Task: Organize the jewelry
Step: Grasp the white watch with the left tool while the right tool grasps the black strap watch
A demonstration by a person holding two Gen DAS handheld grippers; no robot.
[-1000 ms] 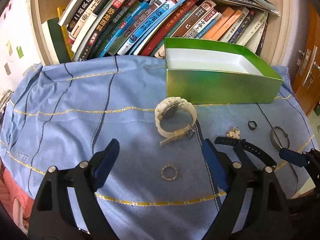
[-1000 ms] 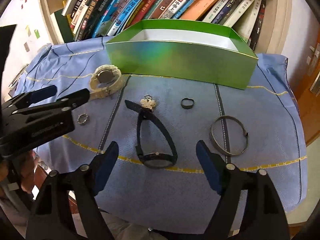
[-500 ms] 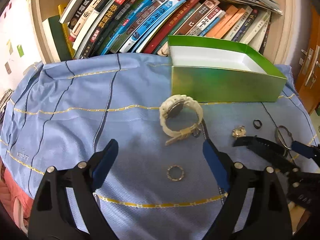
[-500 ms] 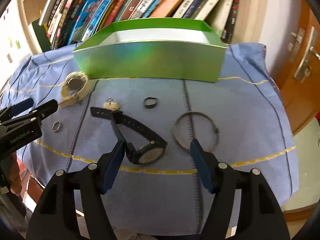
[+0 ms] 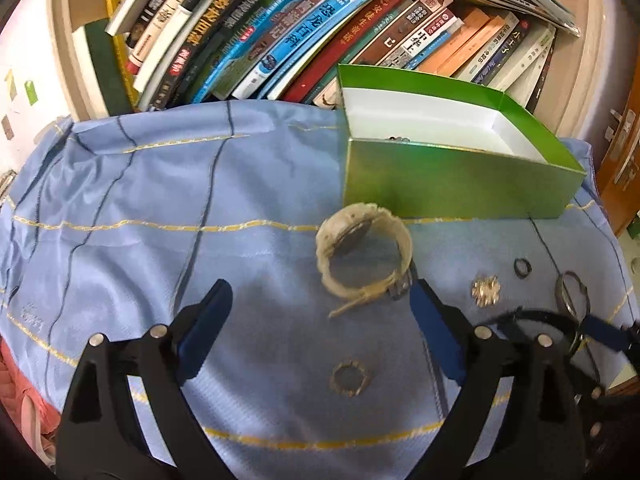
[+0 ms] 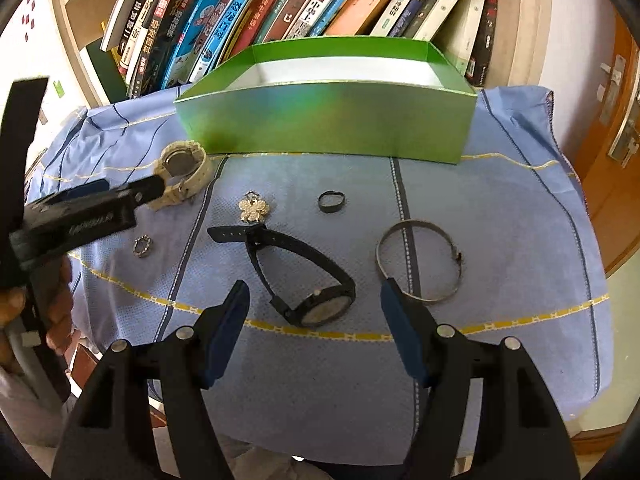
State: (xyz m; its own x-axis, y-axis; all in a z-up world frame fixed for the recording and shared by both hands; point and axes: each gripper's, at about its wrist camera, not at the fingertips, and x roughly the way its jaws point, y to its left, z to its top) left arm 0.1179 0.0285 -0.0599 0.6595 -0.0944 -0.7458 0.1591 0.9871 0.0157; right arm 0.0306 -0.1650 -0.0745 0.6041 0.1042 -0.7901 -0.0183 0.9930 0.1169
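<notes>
My left gripper [image 5: 320, 316], jaws opening and empty, faces the white watch [image 5: 362, 258] before the green box [image 5: 452, 184]. Its stiff, light strap loop looks easiest to pinch. My right gripper [image 6: 314, 312], apart, holds nothing.

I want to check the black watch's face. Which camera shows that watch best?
The right wrist view: the black watch lies whole, dial visible. The left wrist view shows only its strap, the rest hidden.
</notes>
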